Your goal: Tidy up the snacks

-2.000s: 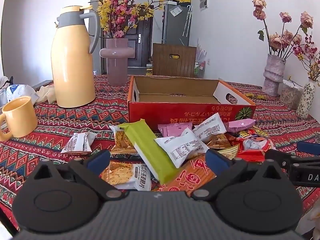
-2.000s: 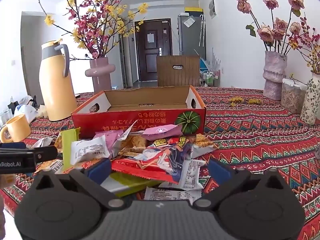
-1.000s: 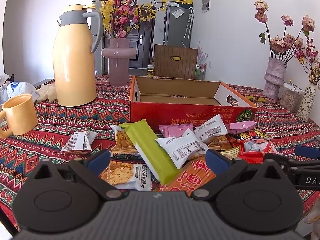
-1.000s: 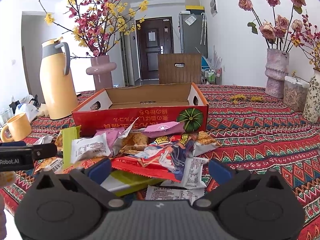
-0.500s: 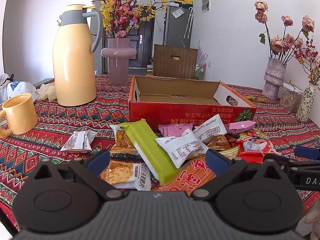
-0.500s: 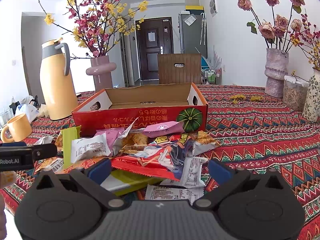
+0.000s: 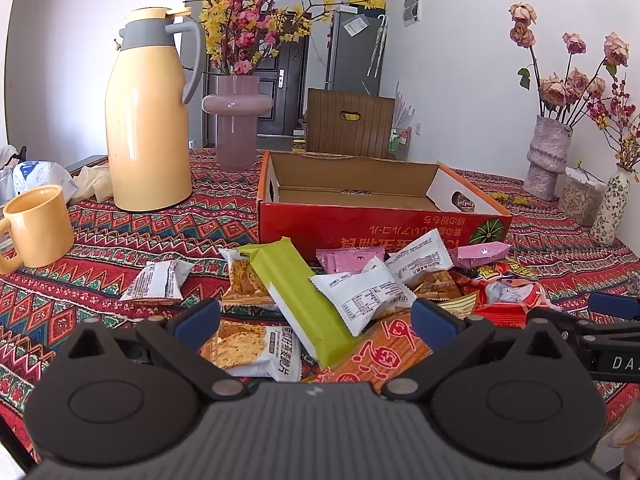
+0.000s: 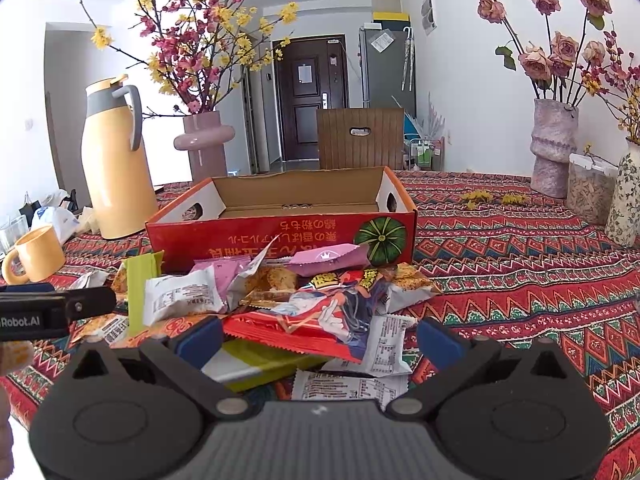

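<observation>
A pile of snack packets lies on the patterned tablecloth in front of an open red cardboard box, which also shows in the right wrist view. In the left wrist view the pile holds a long green packet, white packets and an orange packet. My left gripper is open and empty just short of the pile. In the right wrist view a red packet lies on top. My right gripper is open and empty over the near packets.
A yellow thermos jug and a yellow mug stand at the left. A pink vase stands behind the box, and more vases and a clear container at the right. A wooden chair back stands beyond the table.
Both views have shifted very slightly. Nothing on the table has moved and both grippers stay open.
</observation>
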Demonstrator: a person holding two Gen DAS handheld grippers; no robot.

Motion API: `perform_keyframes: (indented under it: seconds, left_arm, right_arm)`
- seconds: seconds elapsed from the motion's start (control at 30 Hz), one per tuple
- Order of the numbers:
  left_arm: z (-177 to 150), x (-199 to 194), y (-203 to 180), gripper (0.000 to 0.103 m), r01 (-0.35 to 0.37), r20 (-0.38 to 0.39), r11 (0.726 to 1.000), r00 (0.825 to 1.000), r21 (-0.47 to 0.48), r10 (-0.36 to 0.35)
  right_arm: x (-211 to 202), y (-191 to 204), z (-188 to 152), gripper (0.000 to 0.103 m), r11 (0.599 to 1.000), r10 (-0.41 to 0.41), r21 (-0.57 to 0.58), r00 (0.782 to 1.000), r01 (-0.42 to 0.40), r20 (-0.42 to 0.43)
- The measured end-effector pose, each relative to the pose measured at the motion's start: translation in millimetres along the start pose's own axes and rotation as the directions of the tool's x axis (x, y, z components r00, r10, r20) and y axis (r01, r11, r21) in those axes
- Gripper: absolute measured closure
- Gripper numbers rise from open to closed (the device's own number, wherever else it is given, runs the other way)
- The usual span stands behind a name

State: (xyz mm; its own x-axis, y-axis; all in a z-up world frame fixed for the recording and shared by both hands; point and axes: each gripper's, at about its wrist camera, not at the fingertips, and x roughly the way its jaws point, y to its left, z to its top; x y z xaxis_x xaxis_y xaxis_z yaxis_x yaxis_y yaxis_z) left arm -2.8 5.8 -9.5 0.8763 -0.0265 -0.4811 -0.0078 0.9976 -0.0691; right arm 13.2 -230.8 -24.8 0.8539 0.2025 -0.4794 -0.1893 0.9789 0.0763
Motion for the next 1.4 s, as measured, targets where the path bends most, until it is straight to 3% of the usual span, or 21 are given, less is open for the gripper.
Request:
perform_keyframes:
  seconds: [0.43,0.73,0.97,1.2,1.4]
  left_arm:
    - [2,4,5,0.000,-0.008,-0.004,1.000,1.000,-0.014,0.007]
    - [5,8,11,0.000,-0.017,-0.007,0.999,1.000,-0.032,0.016]
    - [5,11,17,0.000,-0.025,-0.015,0.999,1.000,-0.044,0.025]
    - [4,14,23,0.000,-0.034,-0.027,0.998,0.999,-0.060,0.032]
    - [4,19,26,0.000,-0.030,-0.036,0.998,0.999,-0.064,0.028]
  right_arm:
    - [2,0,5,0.000,1.000,-0.002,-0.009,1.000,0.002,0.007]
    - [9,-4,27,0.001,1.000,0.003,-0.018,1.000,-0.002,0.021]
    - [48,-4,39,0.009,0.999,0.000,-0.033,0.995,-0.003,-0.095]
    - [84,-4,41,0.016,0.999,-0.040,-0.044,0.973,0.030,-0.227]
    - [99,-11,40,0.027,1.000,-0.021,0.008,0.954,0.025,-0.299]
